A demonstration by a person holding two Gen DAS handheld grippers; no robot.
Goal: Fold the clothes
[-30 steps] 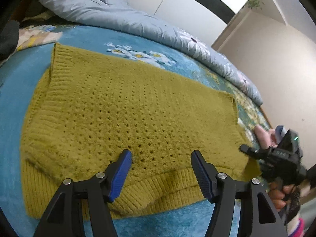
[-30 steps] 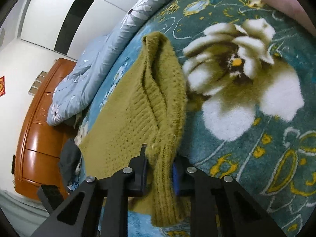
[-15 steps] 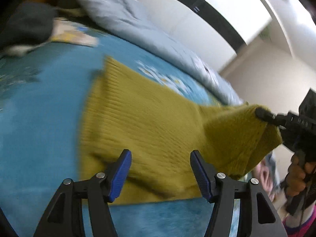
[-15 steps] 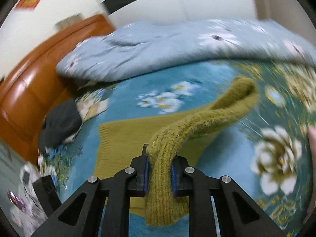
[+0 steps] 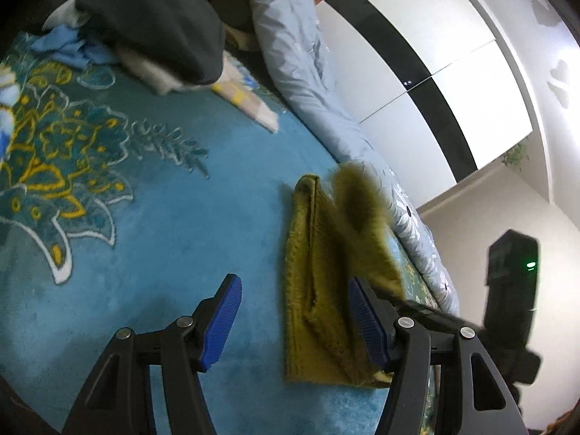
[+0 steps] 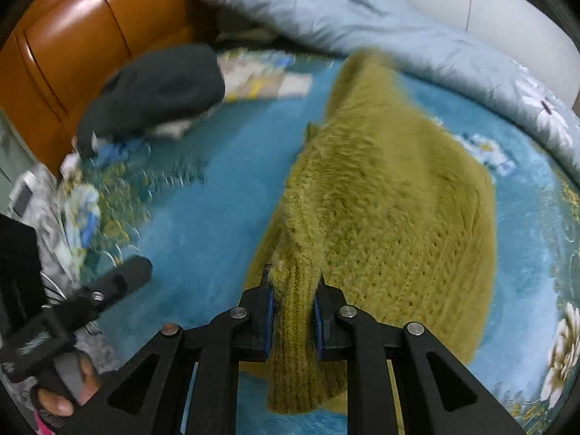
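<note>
I am holding the right gripper (image 6: 293,302) clamped on the ribbed edge of the olive knitted sweater (image 6: 391,214), with a tail of knit hanging below the jaws at 6 o'clock. A second ago this edge was lying at the sweater's far side with the garment spread flat; I am now carrying it across, so one half is draping over the other and the first fold is, in my judgement, nearly closed. Both views are blurring, consistent with fast travel.

I am keeping the left gripper (image 5: 295,320) spread apart and empty above the blue floral bedcover (image 5: 152,239); its right finger is passing in front of the doubled sweater (image 5: 319,290), seen edge-on at 4 o'clock in that view.

No containers are in view. A dark grey garment (image 6: 159,90) is lying on other laundry at 10 o'clock in the right view, beside the rolled pale-blue duvet (image 6: 362,11) and the wooden headboard (image 6: 61,47).
</note>
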